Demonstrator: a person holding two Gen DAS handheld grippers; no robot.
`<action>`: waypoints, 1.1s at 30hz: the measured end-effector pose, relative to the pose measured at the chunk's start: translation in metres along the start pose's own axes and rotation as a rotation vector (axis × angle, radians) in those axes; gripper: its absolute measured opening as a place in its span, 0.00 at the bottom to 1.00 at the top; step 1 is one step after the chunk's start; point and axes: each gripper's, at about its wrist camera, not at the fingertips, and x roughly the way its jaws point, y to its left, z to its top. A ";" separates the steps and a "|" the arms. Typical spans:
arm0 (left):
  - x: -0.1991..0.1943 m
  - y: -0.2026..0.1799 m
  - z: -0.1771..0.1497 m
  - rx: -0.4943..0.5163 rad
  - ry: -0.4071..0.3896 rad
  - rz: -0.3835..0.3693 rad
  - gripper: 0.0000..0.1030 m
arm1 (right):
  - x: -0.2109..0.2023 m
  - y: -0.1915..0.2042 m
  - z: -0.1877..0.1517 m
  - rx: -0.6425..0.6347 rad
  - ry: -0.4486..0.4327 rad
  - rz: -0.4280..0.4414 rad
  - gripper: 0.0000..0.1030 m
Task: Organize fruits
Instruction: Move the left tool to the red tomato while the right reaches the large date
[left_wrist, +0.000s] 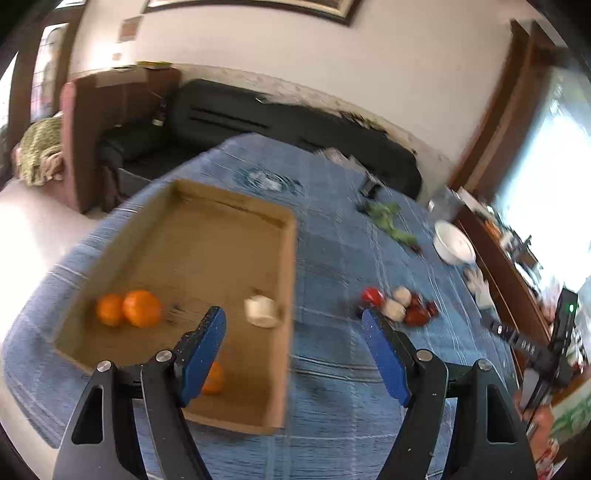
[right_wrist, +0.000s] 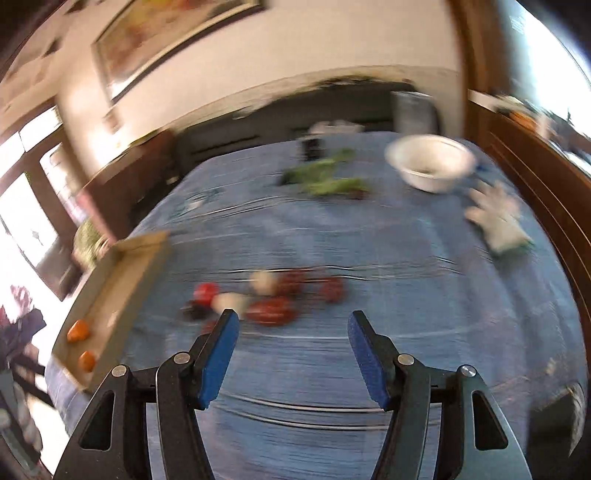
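Left wrist view: three round oranges (left_wrist: 142, 308) lie in the shallow cardboard tray (left_wrist: 291, 258); red and pale fruits (left_wrist: 400, 306) wait on the blue-clothed desk (left_wrist: 332, 406); both the left hand-held gripper (left_wrist: 293, 325) and the right hand-held gripper (right_wrist: 291, 326) are released, empty.

**Fruit split between tray and cloth**

The shallow cardboard tray (left_wrist: 284, 258) holds two oranges (left_wrist: 129, 308) touching at its left wall, a third orange (left_wrist: 214, 378) nearer its front edge, and a pale fruit (left_wrist: 262, 312) against its right wall. Right of the tray, red and pale fruits (left_wrist: 400, 306) cluster on the cloth.
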 end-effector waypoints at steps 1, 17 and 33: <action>0.007 -0.009 -0.003 0.016 0.021 -0.011 0.73 | 0.000 -0.009 0.002 0.013 -0.003 -0.011 0.64; 0.068 -0.055 -0.020 0.090 0.145 -0.041 0.73 | 0.094 0.027 -0.001 -0.031 0.154 0.080 0.64; 0.101 -0.073 -0.017 0.137 0.169 -0.053 0.73 | 0.109 0.020 -0.003 -0.010 0.141 0.006 0.50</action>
